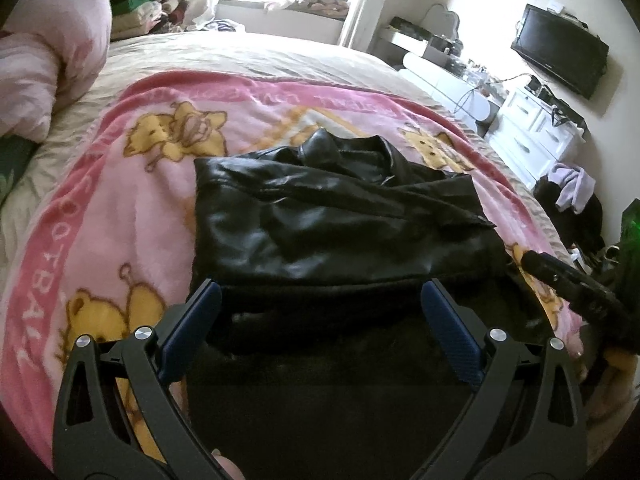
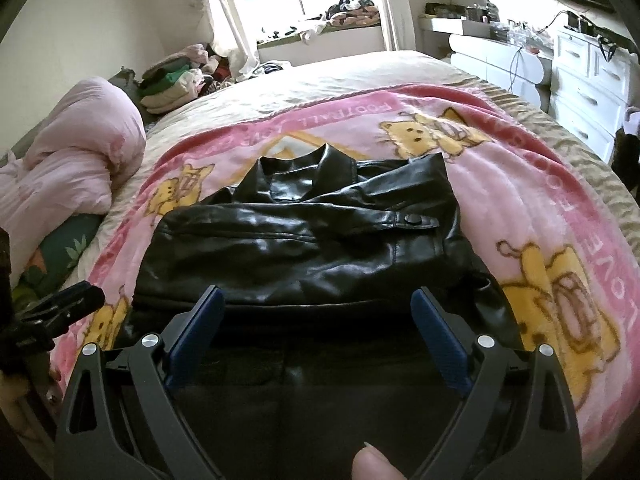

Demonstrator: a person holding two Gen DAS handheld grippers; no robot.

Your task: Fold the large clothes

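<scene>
Left wrist, jacket [image 1: 340, 224] near hem shadowed, indistinct

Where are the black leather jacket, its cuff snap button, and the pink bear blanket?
black leather jacket [image 2: 280, 248]: right wrist view, on the folded body panel.
cuff snap button [image 2: 412, 219]: right wrist view, on the button's face.
pink bear blanket [image 1: 132, 200]: left wrist view, on bare pink fleece left of the jacket.

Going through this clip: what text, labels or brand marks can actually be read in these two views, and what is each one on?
"FOOTBALL" on the far pink border of the blanket, upside down in the right wrist view.
"LOVE" on the blanket's right-hand border, right wrist view; the letters after it are cut off.
"OOTBAL" on its left-hand border, left wrist view; part of the same word.
The black leather jacket shows a snap button, no readable label.
The wall TV carries no readable brand.
</scene>
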